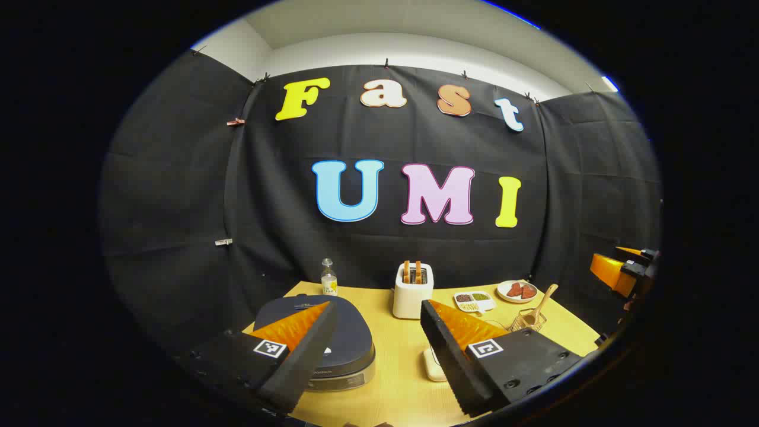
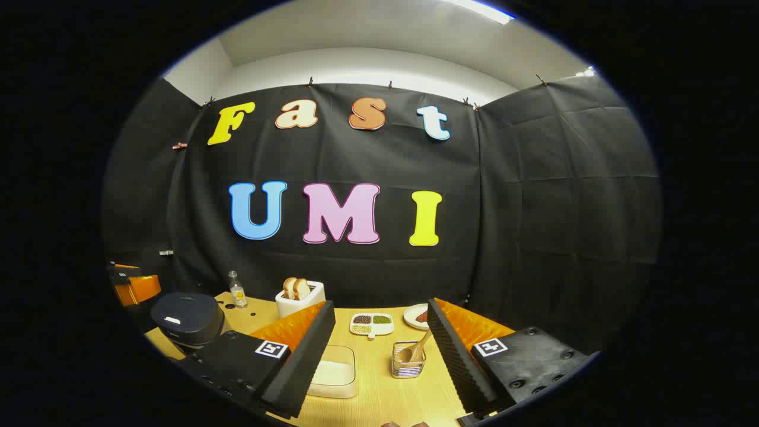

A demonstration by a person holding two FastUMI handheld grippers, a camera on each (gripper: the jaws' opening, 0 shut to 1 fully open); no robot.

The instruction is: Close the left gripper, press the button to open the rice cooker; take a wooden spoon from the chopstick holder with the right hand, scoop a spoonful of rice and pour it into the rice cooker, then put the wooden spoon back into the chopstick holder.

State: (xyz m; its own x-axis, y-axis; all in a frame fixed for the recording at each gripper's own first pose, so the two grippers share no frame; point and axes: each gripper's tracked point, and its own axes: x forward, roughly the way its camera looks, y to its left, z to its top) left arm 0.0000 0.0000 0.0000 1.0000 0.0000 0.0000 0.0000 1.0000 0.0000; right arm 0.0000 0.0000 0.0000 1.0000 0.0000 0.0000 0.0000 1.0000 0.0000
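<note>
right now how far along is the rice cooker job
Nothing looks done yet. The dark blue rice cooker has its lid down, and the wooden spoon stands in the wire chopstick holder. Left gripper and right gripper are open, holding nothing. Pressing, scooping, pouring and returning remain.

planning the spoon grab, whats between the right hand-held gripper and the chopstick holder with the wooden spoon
Bare table in the right gripper view: the open right hand-held gripper frames the chopstick holder and wooden spoon. The rice container sits left.
</note>
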